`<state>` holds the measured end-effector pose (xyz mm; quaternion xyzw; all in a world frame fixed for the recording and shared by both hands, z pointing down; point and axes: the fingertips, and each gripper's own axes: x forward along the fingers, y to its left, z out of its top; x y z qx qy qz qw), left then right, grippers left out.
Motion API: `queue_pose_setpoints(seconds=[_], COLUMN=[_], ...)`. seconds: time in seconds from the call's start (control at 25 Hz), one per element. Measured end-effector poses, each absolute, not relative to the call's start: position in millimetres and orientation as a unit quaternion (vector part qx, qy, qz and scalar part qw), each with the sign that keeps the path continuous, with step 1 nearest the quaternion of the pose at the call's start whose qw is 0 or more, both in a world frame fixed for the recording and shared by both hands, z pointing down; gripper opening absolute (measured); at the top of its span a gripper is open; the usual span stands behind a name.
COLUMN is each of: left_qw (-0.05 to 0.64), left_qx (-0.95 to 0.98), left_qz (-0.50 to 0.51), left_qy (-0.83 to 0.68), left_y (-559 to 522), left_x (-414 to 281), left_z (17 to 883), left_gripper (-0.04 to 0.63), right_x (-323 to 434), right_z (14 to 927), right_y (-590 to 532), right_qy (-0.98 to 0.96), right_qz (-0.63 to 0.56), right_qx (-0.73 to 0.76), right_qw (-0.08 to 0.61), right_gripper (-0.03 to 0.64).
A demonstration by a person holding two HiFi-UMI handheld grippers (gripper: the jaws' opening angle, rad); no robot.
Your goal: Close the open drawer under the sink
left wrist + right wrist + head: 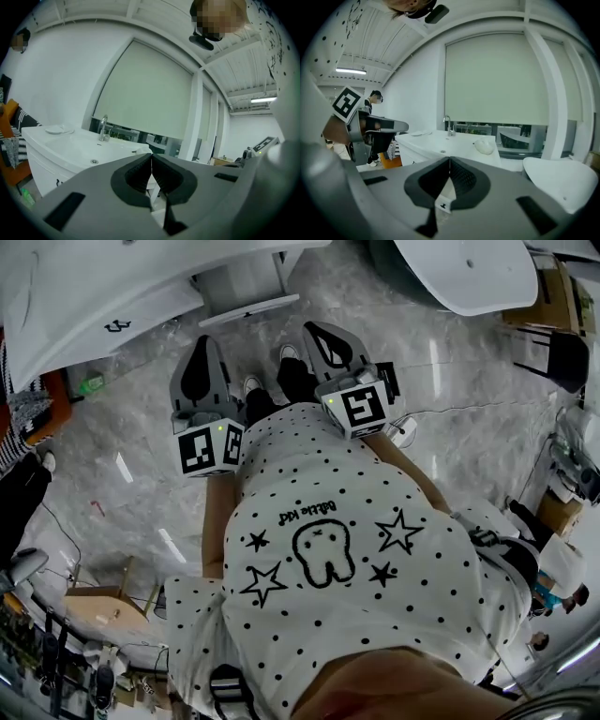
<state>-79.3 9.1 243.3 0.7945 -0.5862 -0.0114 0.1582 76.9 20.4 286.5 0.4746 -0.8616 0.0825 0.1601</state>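
Both grippers are held up in front of a person's dotted shirt, side by side and apart from the cabinet. The left gripper [201,341] [152,155] is shut with nothing between its pads. The right gripper [324,331] [450,159] is shut and empty too. The white sink [79,149] [450,140] with a chrome faucet [103,127] [448,125] stands ahead. In the head view the white drawer [246,294] juts out from under the sink counter [84,306]. Through the right jaws' gap I see a white front with a small dark handle [442,205].
The floor [450,399] is grey marble. A white tub [562,180] [469,273] stands to the right. An orange stool [391,161] and another person [375,99] are off to the left. Cardboard boxes [548,306] sit at the far right, a wooden frame [98,601] at the lower left.
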Motion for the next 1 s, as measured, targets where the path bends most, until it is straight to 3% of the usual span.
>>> queue_pose_setpoints(seconds=[1.0], left_qw=[0.143], left_qx=[0.763], left_qz=[-0.032], left_qy=[-0.629], left_y=[11.7], left_x=[-114.5], left_z=[232.7], left_gripper=[0.006], right_x=[70.8], right_z=[287.8], right_y=[12.5], right_qy=[-0.871], right_qz=[0.076], right_qx=[0.453], right_qw=[0.175], right_gripper=[0.014])
